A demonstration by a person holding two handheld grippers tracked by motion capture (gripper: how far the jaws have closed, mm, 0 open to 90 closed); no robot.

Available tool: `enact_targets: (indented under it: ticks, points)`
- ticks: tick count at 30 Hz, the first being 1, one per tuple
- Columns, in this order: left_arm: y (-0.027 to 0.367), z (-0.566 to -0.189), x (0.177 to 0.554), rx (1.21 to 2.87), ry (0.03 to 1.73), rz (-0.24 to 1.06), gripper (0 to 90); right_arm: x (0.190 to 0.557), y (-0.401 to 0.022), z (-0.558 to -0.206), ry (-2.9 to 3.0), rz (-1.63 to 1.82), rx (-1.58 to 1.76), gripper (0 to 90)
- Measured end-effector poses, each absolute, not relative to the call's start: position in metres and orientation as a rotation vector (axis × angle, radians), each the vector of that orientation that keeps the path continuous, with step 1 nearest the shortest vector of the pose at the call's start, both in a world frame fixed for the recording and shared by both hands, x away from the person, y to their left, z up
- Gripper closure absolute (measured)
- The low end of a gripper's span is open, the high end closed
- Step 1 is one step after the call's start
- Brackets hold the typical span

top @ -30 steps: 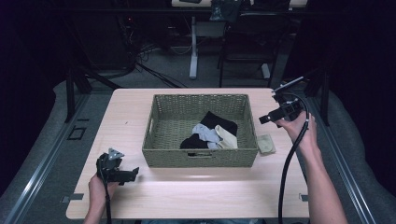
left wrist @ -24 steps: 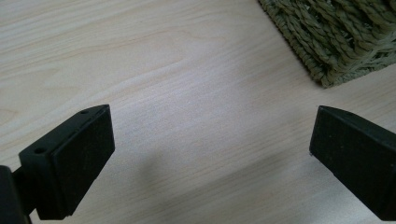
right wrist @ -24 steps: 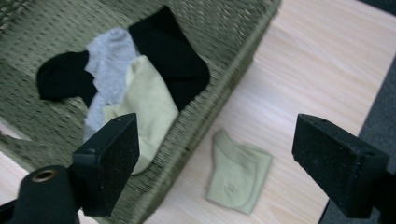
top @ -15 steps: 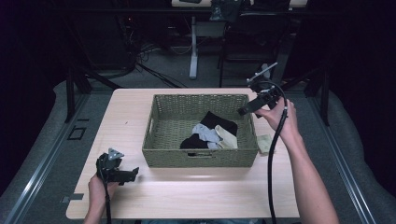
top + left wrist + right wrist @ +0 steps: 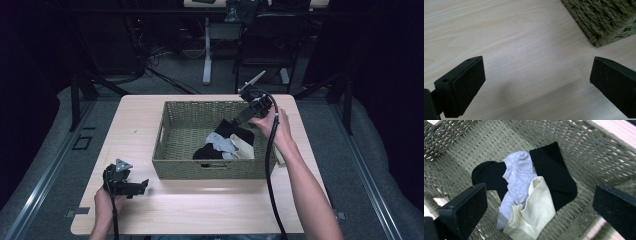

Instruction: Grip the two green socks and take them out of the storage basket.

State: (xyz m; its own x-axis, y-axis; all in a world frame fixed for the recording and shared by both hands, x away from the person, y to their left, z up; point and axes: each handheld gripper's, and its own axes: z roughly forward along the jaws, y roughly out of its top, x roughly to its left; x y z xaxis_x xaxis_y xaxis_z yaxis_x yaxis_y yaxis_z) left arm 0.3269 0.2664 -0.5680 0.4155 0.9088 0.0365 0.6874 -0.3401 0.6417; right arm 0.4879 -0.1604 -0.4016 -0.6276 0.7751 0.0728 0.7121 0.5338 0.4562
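A woven olive basket [image 5: 210,168] stands mid-table and holds a heap of socks: two black socks [image 5: 239,133], a grey sock [image 5: 220,144] and a cream sock [image 5: 244,149]. My right gripper [image 5: 236,121] hovers over the basket's far right part, angled down at the heap. Its jaws have just been opening and stand open with nothing between them. In the right gripper view the grey sock [image 5: 517,175], cream sock [image 5: 534,217] and black sock [image 5: 554,175] lie below the right gripper [image 5: 540,197]. My left gripper [image 5: 144,186] rests open on the table's front left; the left gripper [image 5: 536,82] shows bare wood between its jaws.
A small pale item [image 5: 280,159] lies on the table beside the basket's right wall, partly behind the right forearm. The basket's corner [image 5: 604,22] is just ahead of the left gripper. Bare light-wood table [image 5: 210,210] runs along the front edge.
The right hand has carried its gripper leftward, from beyond the basket's right side to above the socks. The left gripper has stayed put.
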Motion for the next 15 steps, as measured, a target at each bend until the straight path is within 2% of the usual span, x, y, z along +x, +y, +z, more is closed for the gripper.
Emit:
enact_targets:
  ticks: [8, 15]
  points:
    - [0.267, -0.568, 0.327, 2.131, 1.347, 0.534, 0.1, 0.499, -0.145, -0.435, 2.673, 0.603, 1.31, 1.8]
    - [0.267, -0.568, 0.327, 2.13, 1.349, 0.533, 0.1, 0.505, -0.14, -0.464, 2.714, 0.535, 1.351, 14.8]
